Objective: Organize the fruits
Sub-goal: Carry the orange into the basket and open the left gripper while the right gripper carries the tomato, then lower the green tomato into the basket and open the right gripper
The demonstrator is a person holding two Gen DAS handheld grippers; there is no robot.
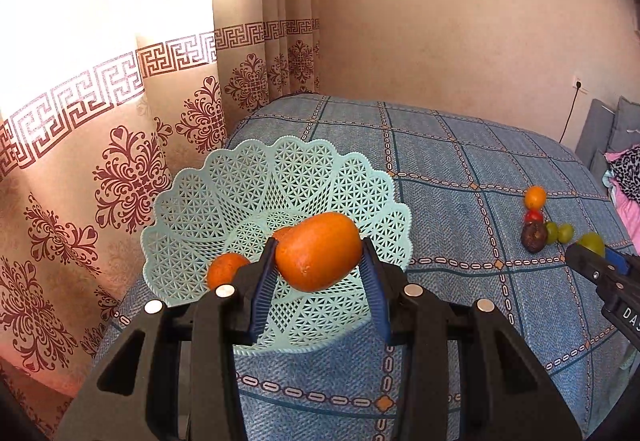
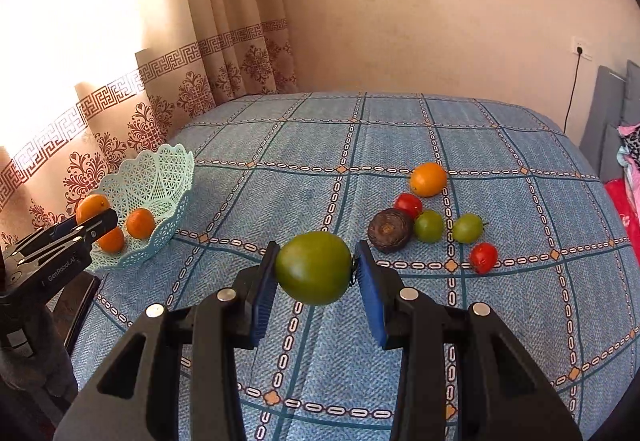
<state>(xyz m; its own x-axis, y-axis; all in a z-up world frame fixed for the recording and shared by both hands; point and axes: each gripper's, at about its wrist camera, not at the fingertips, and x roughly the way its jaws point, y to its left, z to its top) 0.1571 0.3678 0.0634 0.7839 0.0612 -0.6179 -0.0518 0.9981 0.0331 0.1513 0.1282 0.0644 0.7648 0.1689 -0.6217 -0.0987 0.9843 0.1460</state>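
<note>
My left gripper (image 1: 319, 255) is shut on an orange (image 1: 318, 251), held just above the pale green lattice basket (image 1: 256, 177). Two smaller oranges lie in the basket (image 2: 168, 177); one of them (image 1: 226, 269) shows beside my left finger. My right gripper (image 2: 315, 268) is shut on a green tomato (image 2: 314, 268), lifted above the blue checked bedspread (image 2: 360, 145). On the spread to the right lie an orange (image 2: 428, 179), two red tomatoes (image 2: 408, 204) (image 2: 483, 257), two green tomatoes (image 2: 429, 227) (image 2: 467, 228) and a dark brown wrinkled fruit (image 2: 390, 230).
The basket stands at the bed's left edge, close to a patterned curtain (image 1: 120, 161). A plain wall (image 2: 440, 21) runs behind the bed. Grey cushions (image 2: 612, 113) and pink cloth (image 2: 628, 209) lie at the far right. The left gripper (image 2: 60, 241) appears at the right view's left edge.
</note>
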